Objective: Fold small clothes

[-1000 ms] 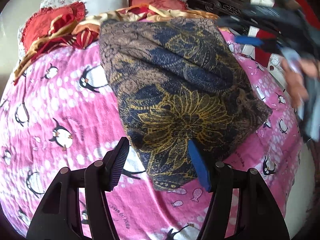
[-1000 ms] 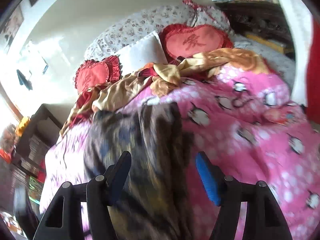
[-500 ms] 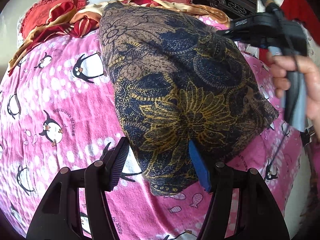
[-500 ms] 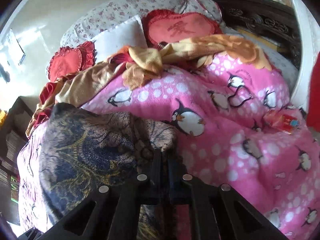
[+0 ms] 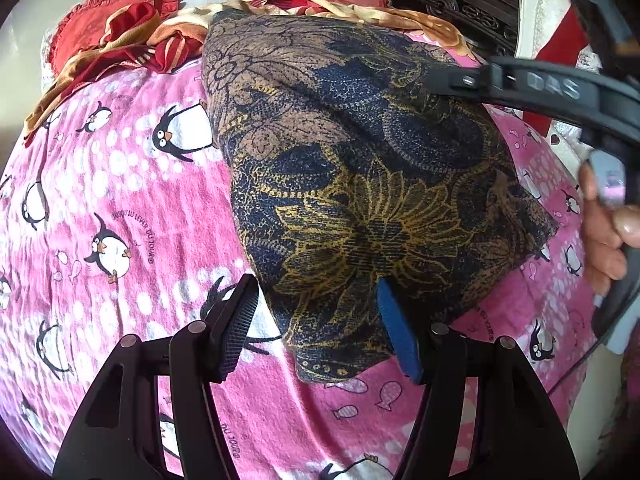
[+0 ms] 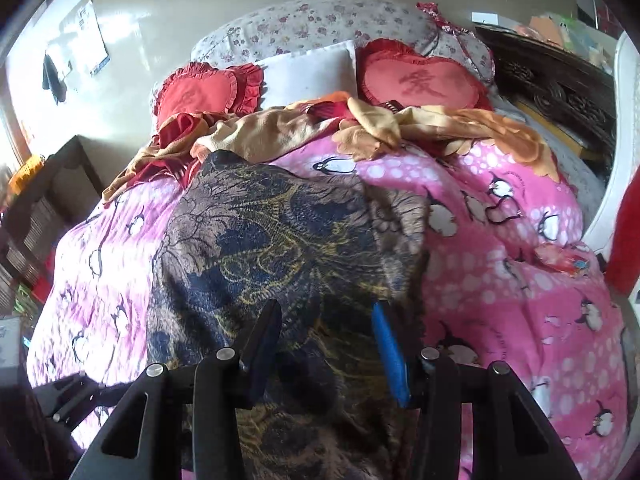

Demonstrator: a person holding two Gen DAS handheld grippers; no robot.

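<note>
While the cloth [image 5: 360, 184] lies folded mid-bed on the pink penguin blanket [image 5: 100, 184], clutter rings it. Left to right along the head of the bed: frilly red heart cushion [image 6: 200, 88], white pillow [image 6: 308, 72], second heart cushion [image 6: 424, 80], all leaning on a floral bolster [image 6: 312, 24]. Crumpled red-and-tan fabric [image 6: 280, 128] sits between cushions and cloth, touching the cloth's far edge. Dark shelf [image 6: 52, 184] left of bed, carved dark headboard [image 6: 552, 80] right.

Cloth: thin woven print, navy and brown with gold flowers, rough wedge shape, near corner pointing at the left claw [image 5: 320, 332].

Left claw: wide, not gripping; cloth corner lies between its fingers, blue pad [image 5: 396, 332] against the cloth edge.

Right claw [image 6: 326, 344]: jaws opening, half-wide, over the cloth's near right part, cloth beneath, nothing pinched. A hand [image 5: 604, 236] holds it at the cloth's right side.
</note>
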